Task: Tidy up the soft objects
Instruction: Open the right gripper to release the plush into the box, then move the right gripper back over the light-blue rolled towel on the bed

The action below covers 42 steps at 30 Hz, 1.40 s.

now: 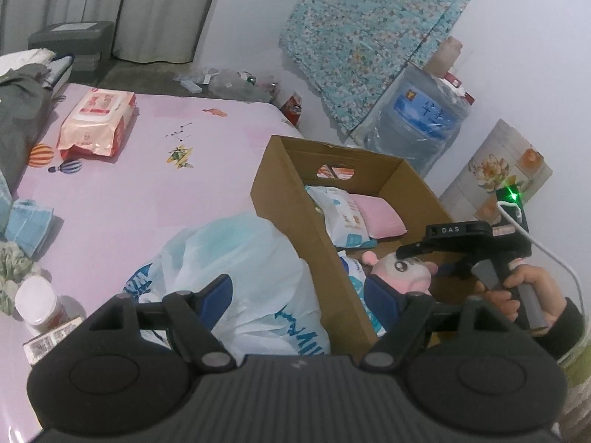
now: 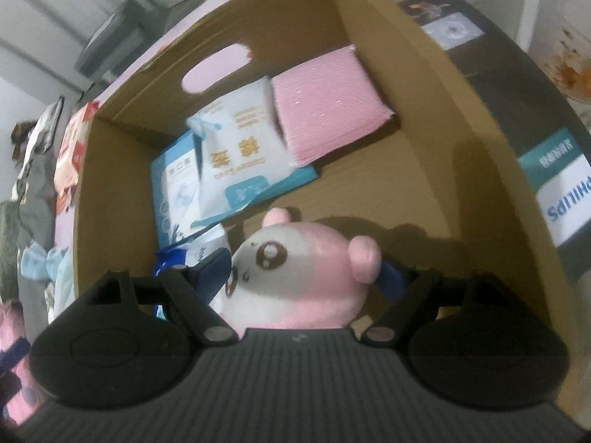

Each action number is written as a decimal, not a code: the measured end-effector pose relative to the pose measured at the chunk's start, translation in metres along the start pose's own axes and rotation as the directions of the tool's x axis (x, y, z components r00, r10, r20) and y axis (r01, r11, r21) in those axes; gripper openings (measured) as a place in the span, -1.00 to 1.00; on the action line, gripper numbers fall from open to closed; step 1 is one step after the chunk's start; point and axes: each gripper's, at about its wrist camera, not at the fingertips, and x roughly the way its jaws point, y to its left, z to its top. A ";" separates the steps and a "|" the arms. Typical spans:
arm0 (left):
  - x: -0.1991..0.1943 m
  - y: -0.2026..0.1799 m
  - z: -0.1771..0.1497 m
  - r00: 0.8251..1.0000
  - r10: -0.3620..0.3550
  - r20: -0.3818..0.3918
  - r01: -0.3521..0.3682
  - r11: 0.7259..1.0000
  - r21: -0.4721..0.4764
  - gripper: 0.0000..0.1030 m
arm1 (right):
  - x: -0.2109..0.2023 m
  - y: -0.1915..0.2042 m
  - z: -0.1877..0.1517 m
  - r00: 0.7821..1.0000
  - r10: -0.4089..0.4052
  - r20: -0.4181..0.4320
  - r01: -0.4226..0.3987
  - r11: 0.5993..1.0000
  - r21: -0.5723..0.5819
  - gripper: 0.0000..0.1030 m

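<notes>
Right claw point(image 2: 304, 277): reaches down into the cardboard box, jaws spread wide; the pink plush toy point(image 2: 299, 277) sits between the blue fingers point(image 2: 212, 271). The left finger lies against the toy's face; whether the right finger presses on it cannot be told.
Right claw from the other side: in the left wrist view it point(image 1: 421, 258) hangs over the near right part of the box, a hand point(image 1: 517, 291) in a dark sleeve on its grip.
Pink plush toy: white face, brown eyes, pink ears; low in the near end of the box point(image 2: 424, 118), beside a blue-and-white packet point(image 2: 192, 254).
Left claw point(image 1: 301, 291): jaws wide apart and holding nothing, hovering over the white plastic bag point(image 1: 236, 269) and the box's near left wall.
White plastic bag: bulging, blue print, on the bed touching the left outside wall of the box point(image 1: 291, 203).
Box contents, far end: a pink pad point(image 2: 328, 110) to the right, a white tissue packet point(image 2: 240, 140) overlapping a blue-and-white pack point(image 2: 173, 188) to the left.
Bed point(image 1: 147, 192): pink sheet with small prints; an orange wipes pack point(image 1: 98, 122) far left, blue face masks point(image 1: 29, 221) and a white-capped jar point(image 1: 40, 302) at the near left edge.
Beyond the bed: a water bottle point(image 1: 417, 118) stands against the wall to the right of the box's far end.
</notes>
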 end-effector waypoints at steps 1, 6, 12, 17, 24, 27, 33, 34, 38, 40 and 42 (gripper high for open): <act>0.000 0.001 -0.001 1.000 -0.001 -0.002 0.001 1.000 -0.003 0.54 | -0.002 -0.002 -0.001 1.000 -0.004 0.008 0.004 1.000 0.018 0.59; 0.000 0.002 -0.002 1.000 -0.006 -0.003 0.006 1.000 -0.007 0.54 | -0.003 -0.005 -0.012 0.999 -0.017 0.037 0.015 0.998 0.055 0.59; -0.003 0.005 -0.006 1.000 -0.005 0.000 0.005 1.000 -0.013 0.54 | 0.008 -0.005 -0.019 0.994 0.029 0.102 -0.041 0.992 0.122 0.48; -0.006 0.013 -0.011 1.000 0.004 0.005 -0.003 0.999 -0.037 0.54 | 0.018 -0.007 -0.019 0.986 0.116 0.121 -0.136 0.975 0.176 0.48; -0.007 0.019 -0.010 1.000 0.009 0.003 -0.009 0.999 -0.053 0.54 | -0.005 0.013 -0.015 0.992 0.039 0.121 -0.044 0.999 0.031 0.62; -0.008 0.021 -0.011 1.000 0.009 0.006 -0.008 0.999 -0.054 0.54 | -0.022 0.018 -0.016 0.989 0.043 0.142 -0.041 0.999 -0.020 0.70; -0.016 0.026 -0.017 0.999 0.027 0.017 -0.026 0.998 -0.059 0.54 | -0.035 0.017 -0.021 0.979 -0.006 0.202 0.013 0.999 -0.037 0.70; -0.018 0.027 -0.018 0.999 0.030 0.020 -0.028 0.998 -0.063 0.54 | -0.032 0.016 -0.023 0.981 -0.001 0.193 0.007 1.000 -0.029 0.70; -0.024 0.033 -0.022 0.999 0.039 0.027 -0.037 0.996 -0.086 0.54 | -0.009 0.007 -0.030 0.993 -0.002 0.118 -0.004 0.999 0.047 0.72; -0.026 0.035 -0.024 0.999 0.045 0.028 -0.042 0.995 -0.094 0.54 | -0.004 0.003 -0.034 0.994 0.001 0.110 -0.010 0.996 0.085 0.72; -0.030 0.036 -0.026 0.998 0.049 0.031 -0.046 0.994 -0.099 0.54 | 0.000 -0.002 -0.037 0.993 0.055 0.103 -0.070 0.987 0.145 0.72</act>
